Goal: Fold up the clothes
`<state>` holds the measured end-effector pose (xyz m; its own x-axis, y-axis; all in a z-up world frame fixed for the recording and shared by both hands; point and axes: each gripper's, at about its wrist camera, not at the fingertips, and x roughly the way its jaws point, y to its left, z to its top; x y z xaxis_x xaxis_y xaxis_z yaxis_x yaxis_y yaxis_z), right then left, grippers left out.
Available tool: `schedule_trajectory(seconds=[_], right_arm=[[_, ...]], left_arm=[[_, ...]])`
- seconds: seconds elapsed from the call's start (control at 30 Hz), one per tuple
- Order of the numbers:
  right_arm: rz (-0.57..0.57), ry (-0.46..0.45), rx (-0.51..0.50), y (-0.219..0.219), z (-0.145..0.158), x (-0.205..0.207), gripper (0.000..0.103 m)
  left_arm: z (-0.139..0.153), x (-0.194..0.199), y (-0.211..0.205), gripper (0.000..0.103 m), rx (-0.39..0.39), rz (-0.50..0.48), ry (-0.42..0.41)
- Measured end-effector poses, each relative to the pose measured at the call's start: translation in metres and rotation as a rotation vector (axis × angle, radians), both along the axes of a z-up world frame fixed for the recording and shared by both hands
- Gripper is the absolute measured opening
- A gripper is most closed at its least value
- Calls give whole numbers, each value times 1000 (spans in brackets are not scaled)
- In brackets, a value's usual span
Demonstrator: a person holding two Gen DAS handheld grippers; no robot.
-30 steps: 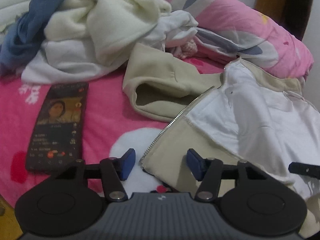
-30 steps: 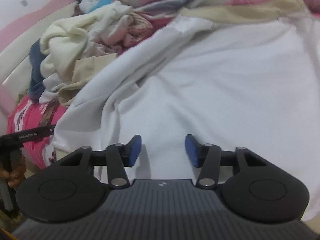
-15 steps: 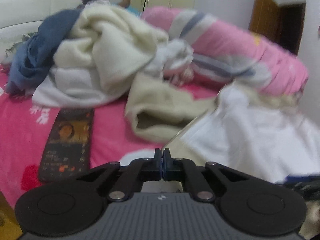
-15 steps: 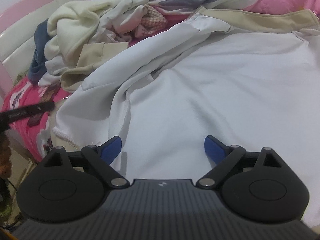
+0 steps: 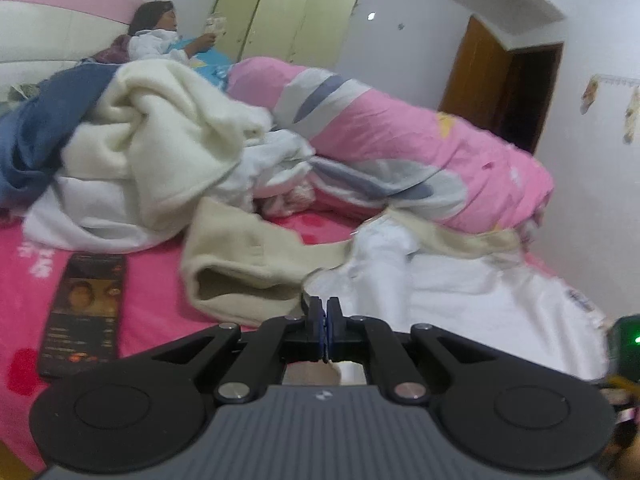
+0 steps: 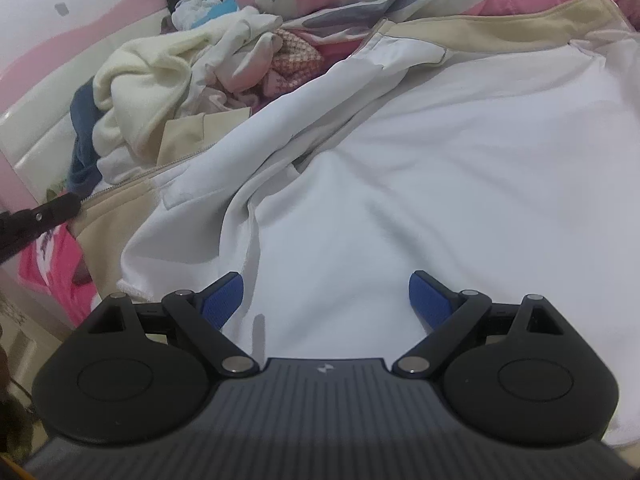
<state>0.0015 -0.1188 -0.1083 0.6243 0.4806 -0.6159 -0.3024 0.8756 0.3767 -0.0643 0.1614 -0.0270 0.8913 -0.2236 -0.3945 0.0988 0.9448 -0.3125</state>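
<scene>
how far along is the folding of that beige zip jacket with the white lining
Early. Nothing looks folded yet: the jacket lies open, white lining up, on the bed. In hand: the left gripper is shut on the jacket's zipper-side edge, apparently lifting it. The right gripper is open over the lining, gripping nothing. Left: every fold of this jacket, then the heap of clothes behind.

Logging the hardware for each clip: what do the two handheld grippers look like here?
Both look alike: the left gripper and right gripper have a ribbed dark grey body with a small pale logo, two round black discs at the sides, black linkage arms with silver pivot pins, and blue textured pads. No cables or sleeves are clearly visible.
</scene>
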Motion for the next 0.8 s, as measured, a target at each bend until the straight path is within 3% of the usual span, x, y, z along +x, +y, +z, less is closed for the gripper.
schedule_trajectory(seconds=[0.13, 0.3, 0.53, 0.63, 0.8], right_arm=[[-35, 2, 80, -12, -1, -1, 90], [-132, 23, 280, -51, -5, -8, 90], [-300, 37, 598, -128, -21, -23, 89], [-303, 31, 700, -147, -28, -27, 89], [-253, 37, 614, -134, -24, -18, 89]], left_arm=[[15, 1, -29, 2, -73, -144, -60], [20, -1, -93, 2, -57, -390, -93], [-13, -8, -159, 3, 35, -586, 4], [-31, -10, -172, 3, 107, -622, 58], [-49, -10, -181, 5, 186, -646, 108]])
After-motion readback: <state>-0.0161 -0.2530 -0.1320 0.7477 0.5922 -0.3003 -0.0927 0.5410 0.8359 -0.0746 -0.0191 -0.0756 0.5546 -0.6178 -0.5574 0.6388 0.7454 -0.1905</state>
